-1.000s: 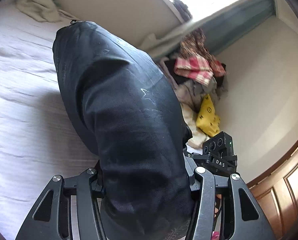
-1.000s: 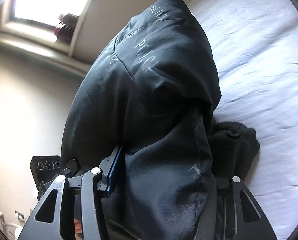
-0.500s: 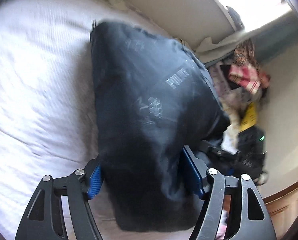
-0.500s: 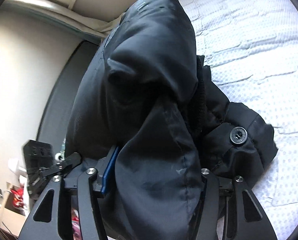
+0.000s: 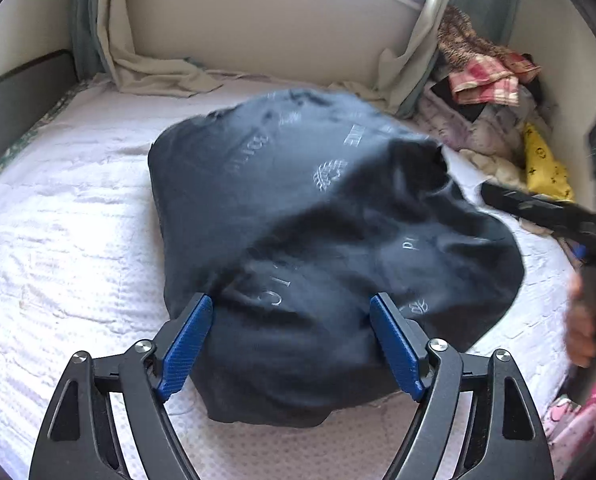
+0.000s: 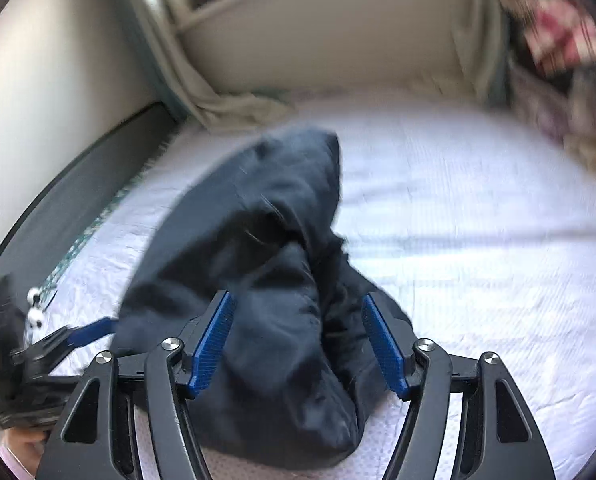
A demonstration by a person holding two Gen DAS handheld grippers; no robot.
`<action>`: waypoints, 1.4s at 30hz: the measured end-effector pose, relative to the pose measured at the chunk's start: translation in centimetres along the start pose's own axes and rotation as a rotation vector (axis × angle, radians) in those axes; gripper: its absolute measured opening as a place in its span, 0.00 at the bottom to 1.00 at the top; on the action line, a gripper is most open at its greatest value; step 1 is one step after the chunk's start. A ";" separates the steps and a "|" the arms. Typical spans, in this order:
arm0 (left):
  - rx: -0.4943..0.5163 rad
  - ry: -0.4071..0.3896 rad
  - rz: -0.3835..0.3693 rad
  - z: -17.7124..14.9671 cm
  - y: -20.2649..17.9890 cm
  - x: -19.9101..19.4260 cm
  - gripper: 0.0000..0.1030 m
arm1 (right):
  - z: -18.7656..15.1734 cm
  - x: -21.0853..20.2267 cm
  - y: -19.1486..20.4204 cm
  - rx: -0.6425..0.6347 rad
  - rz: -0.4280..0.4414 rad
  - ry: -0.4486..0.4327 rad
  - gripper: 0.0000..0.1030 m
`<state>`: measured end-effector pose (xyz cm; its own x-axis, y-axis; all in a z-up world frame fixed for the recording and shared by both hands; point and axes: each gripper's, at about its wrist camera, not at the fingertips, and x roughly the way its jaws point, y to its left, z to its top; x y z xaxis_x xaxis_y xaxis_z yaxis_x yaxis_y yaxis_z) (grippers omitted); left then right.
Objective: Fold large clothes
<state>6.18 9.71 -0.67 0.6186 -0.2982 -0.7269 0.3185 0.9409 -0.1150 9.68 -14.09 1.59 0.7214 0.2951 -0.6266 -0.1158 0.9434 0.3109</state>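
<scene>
The dark jacket point(image 5: 317, 248) is lying in a loose mound on the white bed point(image 5: 58, 264), its near edge reaching between the blue pads of both tools. The left tool point(image 5: 290, 340) is standing wide open – its jaws have just been opening, and the cloth is lying between them with no pad seeming to press on it. The right tool point(image 6: 298, 344) is about half open and has also just been widening; a fold of the jacket is sitting between its pads, but the blur makes it hard to say whether either pad is touching, and nothing looks clamped.

What could be going wrong from here: the mound is puffy and uneven, so with both grips let go the upper layer may be sliding off or springing back open, undoing the fold. A pad could also be snagging a loose flap as a tool is drawn away, dragging the bundle out of shape. The clothes pile point(image 5: 493, 120) by the wall is sitting near the jacket's far side, so a careless push might be mixing them.

Compared with a second ago, the jacket is no longer bunched up high and filling each view – it is resting lower and flatter on the bed, both tools are wider apart, and more of the bedding is showing around it.
</scene>
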 end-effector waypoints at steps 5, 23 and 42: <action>0.003 0.005 0.038 -0.4 -0.5 0.4 0.86 | -1.2 0.9 1.2 -0.145 0.042 0.059 0.17; 0.022 0.005 0.126 0.1 -2.3 1.4 0.90 | -4.6 11.6 -4.7 0.065 0.005 0.312 0.13; 0.093 -0.089 0.261 -0.7 -5.1 -5.7 0.99 | -4.4 -4.3 -1.6 0.015 -0.072 0.078 0.88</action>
<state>0.55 6.71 3.54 0.7477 -0.0647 -0.6609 0.2021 0.9702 0.1337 3.76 -16.17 0.66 0.6724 0.2383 -0.7008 -0.0549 0.9602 0.2738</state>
